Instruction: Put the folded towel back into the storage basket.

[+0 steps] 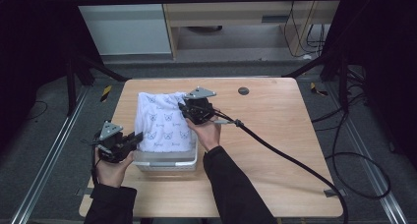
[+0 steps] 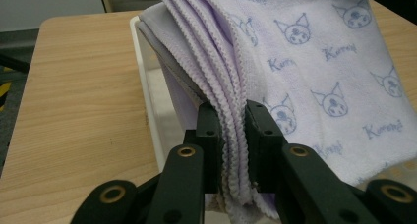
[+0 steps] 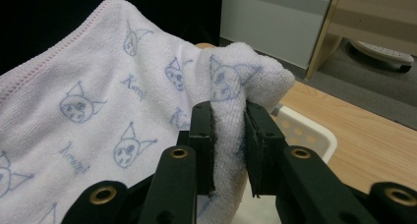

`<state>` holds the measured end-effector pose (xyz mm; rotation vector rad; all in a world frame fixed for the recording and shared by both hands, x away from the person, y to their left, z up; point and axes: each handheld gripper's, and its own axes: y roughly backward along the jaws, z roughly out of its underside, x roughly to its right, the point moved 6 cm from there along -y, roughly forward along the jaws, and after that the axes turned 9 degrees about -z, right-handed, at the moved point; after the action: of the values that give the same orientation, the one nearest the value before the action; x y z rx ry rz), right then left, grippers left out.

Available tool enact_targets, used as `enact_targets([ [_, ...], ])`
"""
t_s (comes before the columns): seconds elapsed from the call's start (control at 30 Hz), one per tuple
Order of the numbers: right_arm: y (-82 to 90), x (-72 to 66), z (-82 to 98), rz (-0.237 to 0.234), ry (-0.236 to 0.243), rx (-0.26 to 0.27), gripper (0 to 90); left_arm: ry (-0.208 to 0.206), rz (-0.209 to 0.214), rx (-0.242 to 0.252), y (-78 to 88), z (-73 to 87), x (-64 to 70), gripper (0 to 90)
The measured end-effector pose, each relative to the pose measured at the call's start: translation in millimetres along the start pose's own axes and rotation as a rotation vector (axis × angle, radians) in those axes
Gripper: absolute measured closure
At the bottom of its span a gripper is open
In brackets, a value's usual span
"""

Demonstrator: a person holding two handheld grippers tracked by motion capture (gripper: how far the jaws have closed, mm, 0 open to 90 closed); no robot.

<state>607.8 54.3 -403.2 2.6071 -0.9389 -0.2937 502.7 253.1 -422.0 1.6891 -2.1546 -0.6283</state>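
Towel (image 1: 162, 123) between both grippers' jaws, over basket (image 1: 167, 161)

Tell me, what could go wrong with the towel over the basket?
The left gripper pinches only the towel's stacked edges, so a layer might slip free and the fold could fall open. The right gripper holds a bunched corner that may tug loose. The towel also drapes past the white basket's rim, so it might catch there instead of dropping inside.

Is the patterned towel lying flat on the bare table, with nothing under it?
No. The towel hangs over a white basket, pinched by the left gripper and the right gripper.
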Motion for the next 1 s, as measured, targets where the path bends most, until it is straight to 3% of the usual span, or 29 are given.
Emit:
enact_targets([
  [1.0,-21.0,7.3,37.5,0.03,-0.02,-0.082,74.9,-0.042,-0.028,-0.106,-29.6,25.6,5.9,77.3],
])
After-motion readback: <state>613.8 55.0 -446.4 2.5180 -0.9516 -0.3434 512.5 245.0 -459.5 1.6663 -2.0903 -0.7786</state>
